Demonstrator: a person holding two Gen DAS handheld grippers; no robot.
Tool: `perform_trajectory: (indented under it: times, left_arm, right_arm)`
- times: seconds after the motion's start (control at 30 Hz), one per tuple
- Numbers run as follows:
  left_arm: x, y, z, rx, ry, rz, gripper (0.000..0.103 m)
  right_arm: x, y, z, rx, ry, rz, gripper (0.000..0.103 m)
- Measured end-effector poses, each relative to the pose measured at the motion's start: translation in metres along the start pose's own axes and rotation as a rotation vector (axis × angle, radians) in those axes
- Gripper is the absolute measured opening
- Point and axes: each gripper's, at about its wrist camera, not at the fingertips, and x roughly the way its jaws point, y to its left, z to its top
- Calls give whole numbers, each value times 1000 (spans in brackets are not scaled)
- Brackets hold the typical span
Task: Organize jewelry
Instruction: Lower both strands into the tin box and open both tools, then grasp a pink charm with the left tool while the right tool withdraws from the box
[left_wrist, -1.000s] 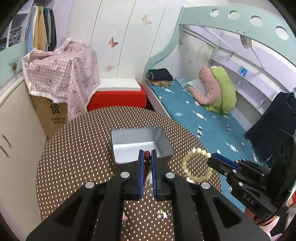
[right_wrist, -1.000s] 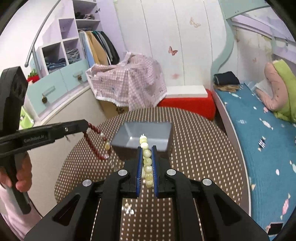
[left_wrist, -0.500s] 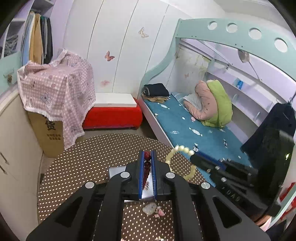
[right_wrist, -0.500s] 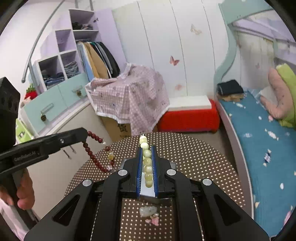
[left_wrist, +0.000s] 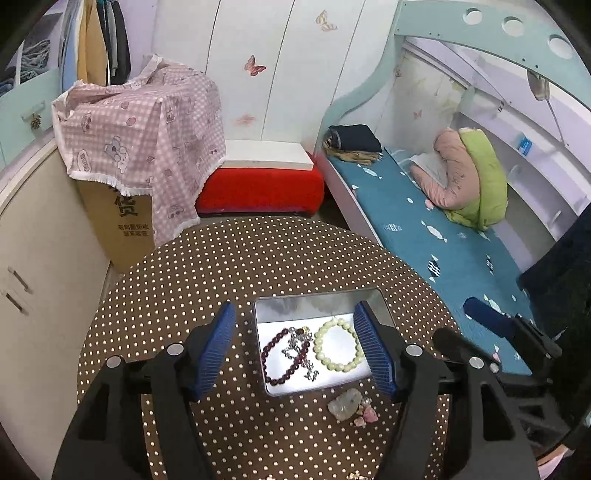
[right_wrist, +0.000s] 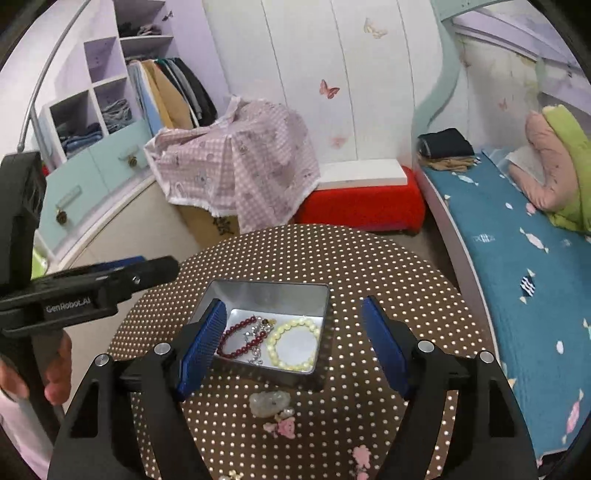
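A silver metal tin (left_wrist: 317, 301) (right_wrist: 266, 290) stands on the round brown dotted table (left_wrist: 229, 258) (right_wrist: 369, 266). Inside lie a dark red bead bracelet (left_wrist: 275, 356) (right_wrist: 236, 339), a cream bead bracelet (left_wrist: 338, 349) (right_wrist: 293, 345) and a silver chain (left_wrist: 295, 350) (right_wrist: 255, 349) between them. My left gripper (left_wrist: 301, 350) is open and empty above the tin; it shows from the side in the right wrist view (right_wrist: 147, 271). My right gripper (right_wrist: 293, 343) is open and empty above the tin; it shows at the right in the left wrist view (left_wrist: 491, 319).
A pale stone pendant (left_wrist: 345, 404) (right_wrist: 267, 402) and small pink trinkets (left_wrist: 367, 415) (right_wrist: 284, 426) lie on the table in front of the tin. A red bench (left_wrist: 258, 184), a cloth-covered box (left_wrist: 147, 122) and a bed (left_wrist: 443, 240) stand beyond the table.
Both grippers have opened and let go of their bracelets. The red and the cream bracelet now lie in the tin. Both grippers moved from beside the tin to above it.
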Motion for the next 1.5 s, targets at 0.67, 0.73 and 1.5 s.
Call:
perform_trajectory:
  times: [0.67,0.73,1.5]
  left_arm:
    - [-16,-6,-51,3,64,13,64]
    - [-16,-4,-61,1,80,20,64]
    - [13,21,-164,4,248,153,64]
  right_arm:
    - [-40,4,-43,41,17,-51,83]
    - [-43,6,-49,42,28,-57,84]
    - [-31,11,-149,61,187,-45,85]
